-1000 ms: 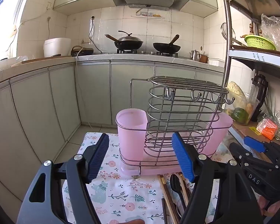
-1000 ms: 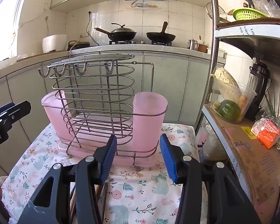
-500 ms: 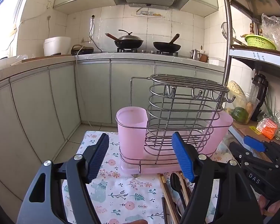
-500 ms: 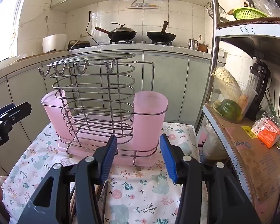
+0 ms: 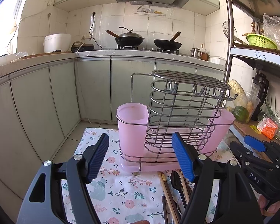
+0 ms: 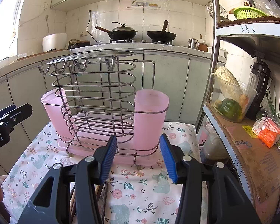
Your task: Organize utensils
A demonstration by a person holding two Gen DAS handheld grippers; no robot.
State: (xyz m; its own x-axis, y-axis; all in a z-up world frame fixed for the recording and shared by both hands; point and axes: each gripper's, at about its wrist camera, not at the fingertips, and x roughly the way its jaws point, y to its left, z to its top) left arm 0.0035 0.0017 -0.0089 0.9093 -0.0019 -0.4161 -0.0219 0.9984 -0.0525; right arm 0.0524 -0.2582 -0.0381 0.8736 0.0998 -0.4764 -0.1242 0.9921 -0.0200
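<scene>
On a floral tablecloth before grey-green kitchen cabinets stands a wire utensil rack holding pink plastic cups. Chopsticks and a black spoon lie just before it. Left gripper and right gripper hover level, fingers spread, grasping nothing.
</scene>
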